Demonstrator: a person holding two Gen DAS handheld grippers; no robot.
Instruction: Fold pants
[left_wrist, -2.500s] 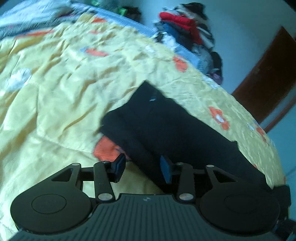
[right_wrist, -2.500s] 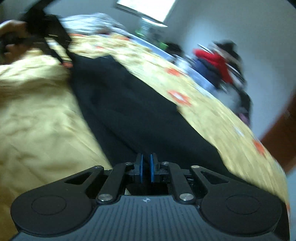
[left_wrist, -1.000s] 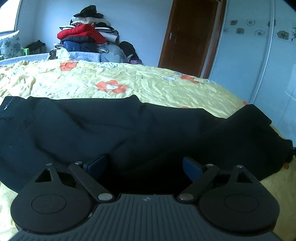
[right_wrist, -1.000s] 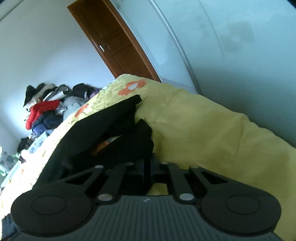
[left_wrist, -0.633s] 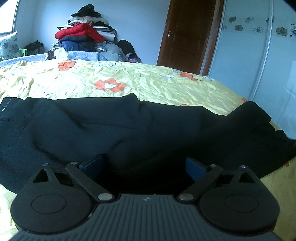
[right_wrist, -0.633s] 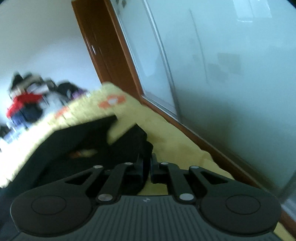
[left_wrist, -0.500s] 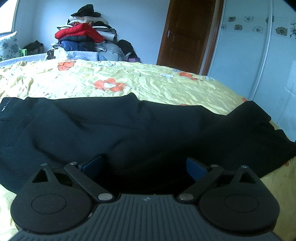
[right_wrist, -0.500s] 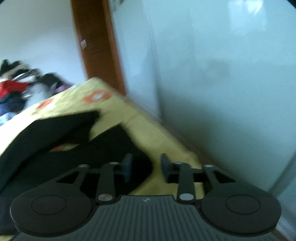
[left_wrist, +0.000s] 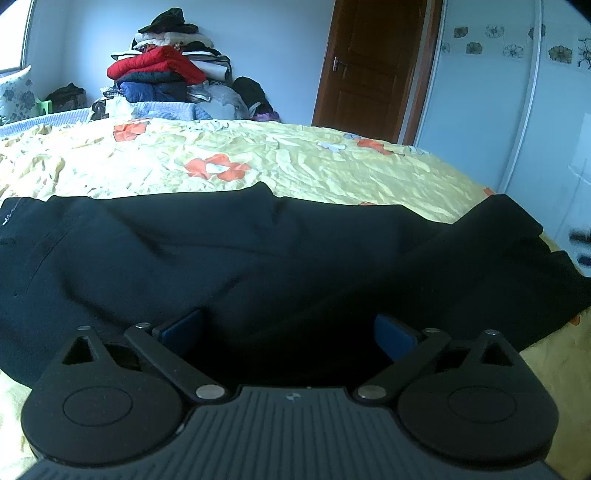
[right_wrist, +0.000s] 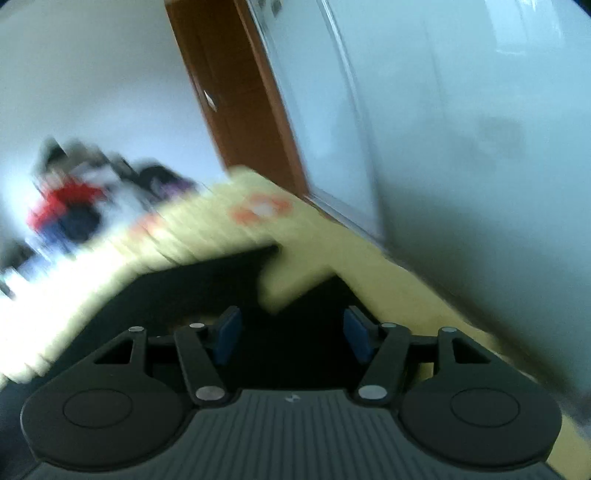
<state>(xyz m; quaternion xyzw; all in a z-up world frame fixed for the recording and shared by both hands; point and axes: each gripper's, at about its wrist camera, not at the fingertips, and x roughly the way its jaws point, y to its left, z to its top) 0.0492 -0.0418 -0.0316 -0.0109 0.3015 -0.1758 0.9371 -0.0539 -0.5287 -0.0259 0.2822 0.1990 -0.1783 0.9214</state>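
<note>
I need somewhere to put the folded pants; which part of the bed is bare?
The yellow bedspread is free in a wide band between the black pants and the clothes pile. The near side is covered by the pants. The pile crowds the far edge.

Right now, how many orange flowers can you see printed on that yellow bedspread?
5 in the left view: one central, one far left, one by the door, two at the pants' right edge. The pants may hide more.

My pants (left_wrist: 258, 251) lie stretched across the near side of the bed (left_wrist: 295, 162), their right end by its right edge. Behind them the bed is bare up to its far edge, where a clothes pile (left_wrist: 166, 81) sits; the door (left_wrist: 369, 66) stands right of that pile.
</note>
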